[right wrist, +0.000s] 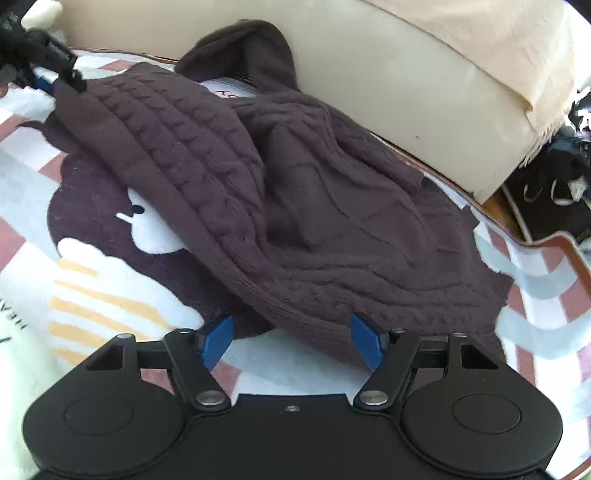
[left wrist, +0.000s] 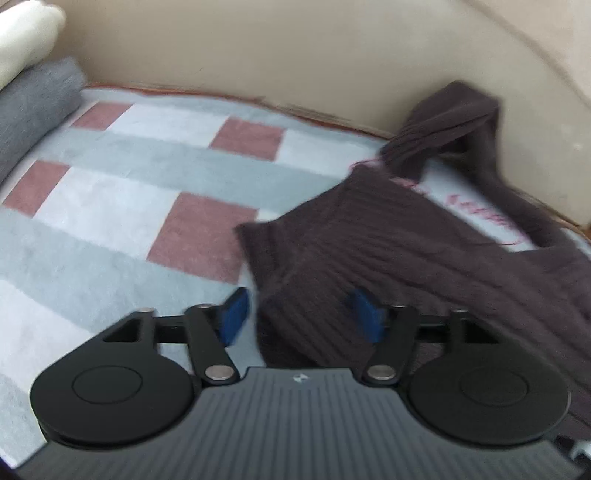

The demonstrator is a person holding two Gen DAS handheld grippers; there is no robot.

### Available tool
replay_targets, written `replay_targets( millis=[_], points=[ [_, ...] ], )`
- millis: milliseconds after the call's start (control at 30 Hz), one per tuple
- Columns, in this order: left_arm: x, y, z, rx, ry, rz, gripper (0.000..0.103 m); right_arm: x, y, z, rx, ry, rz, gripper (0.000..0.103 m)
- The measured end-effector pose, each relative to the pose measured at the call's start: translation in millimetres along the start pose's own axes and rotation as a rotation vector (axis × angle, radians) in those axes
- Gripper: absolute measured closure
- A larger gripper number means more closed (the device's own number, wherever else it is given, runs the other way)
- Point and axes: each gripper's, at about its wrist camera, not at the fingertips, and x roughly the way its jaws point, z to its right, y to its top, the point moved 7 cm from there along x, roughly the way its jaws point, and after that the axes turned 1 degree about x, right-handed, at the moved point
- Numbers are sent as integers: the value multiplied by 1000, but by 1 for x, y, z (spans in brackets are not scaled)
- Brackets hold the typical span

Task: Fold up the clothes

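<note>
A dark purple-brown cable-knit sweater (right wrist: 295, 177) lies bunched on a checked blanket (left wrist: 140, 173), with one sleeve (left wrist: 443, 122) propped up against the beige wall behind. In the left wrist view my left gripper (left wrist: 301, 317) is open, and the sweater's (left wrist: 406, 251) near corner lies loose between its blue pads. My right gripper (right wrist: 291, 339) is also open just over the sweater's ribbed hem, its pads not pressing the cloth. The left gripper (right wrist: 55, 79) shows again at the top left of the right wrist view, by the sweater's far corner.
A beige padded wall (left wrist: 295, 48) borders the blanket at the back. A grey rolled cloth (left wrist: 33, 107) and a white one (left wrist: 22, 33) lie at the far left. A dark print with a white and yellow figure (right wrist: 110, 273) shows beside the sweater. Dark clutter (right wrist: 554, 177) sits beyond the right edge.
</note>
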Motion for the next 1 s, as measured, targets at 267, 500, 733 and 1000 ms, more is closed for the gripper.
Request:
replay_targets(
  millis=[267,500,733,1000],
  points=[
    [-44,9,5,18,-79,106,88,9,11,-8,40,26,-9,29],
    [-178,-58,-31,-267,-205,212,89,-7,17,4,144,-124,-26,29],
    [-170,-138,-44,-176,-134,-43,92,-27,-9,46,757,141,-78,27],
    [-167,-124,-59,-185,-121,-62,89,-10,-53,57,1281,464,-94,27]
  ],
)
